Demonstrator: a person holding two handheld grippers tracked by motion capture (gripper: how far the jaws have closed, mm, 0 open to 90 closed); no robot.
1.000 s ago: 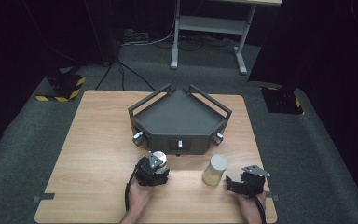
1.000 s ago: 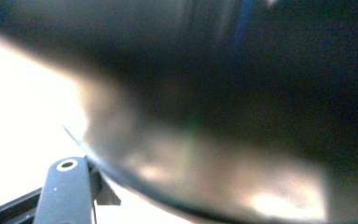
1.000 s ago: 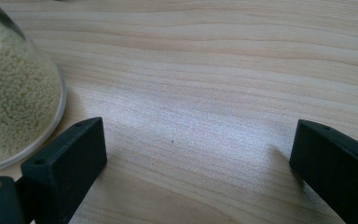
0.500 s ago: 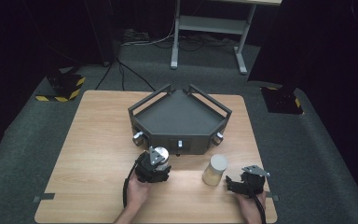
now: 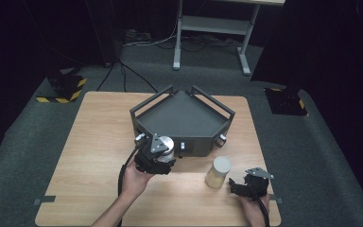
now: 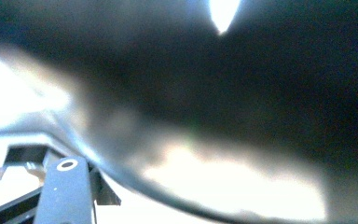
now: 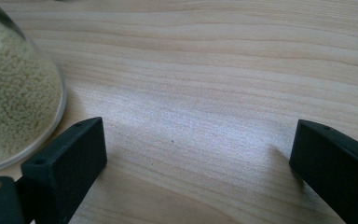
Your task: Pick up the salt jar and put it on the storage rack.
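A jar with a white lid (image 5: pixel 166 144) is clamped in my left gripper (image 5: pixel 157 152), shut on it, just in front of the dark three-sided tray (image 5: pixel 196 142). In the left gripper view the jar (image 6: pixel 214 116) is a close, dark blur. A second jar of pale grains (image 5: pixel 218 172) stands on the wooden table (image 5: pixel 90 142), right of the first. My right gripper (image 5: pixel 236 185) rests on the table next to that second jar. In the right gripper view the gripper (image 7: pixel 196 158) is open over bare wood, and the grain jar (image 7: pixel 14 93) is just outside its left jaw.
The tray has low rails and small knobs (image 5: pixel 222 139) on its front wall, and its floor is bare. A metal desk frame (image 5: pixel 212 28) and floor stands (image 5: pixel 64 87) sit beyond the table on grey carpet. Black cables trail from both grippers.
My left gripper has carried the white-lidded jar away from the person toward the tray's front wall. The right gripper and the grain jar have stayed put.
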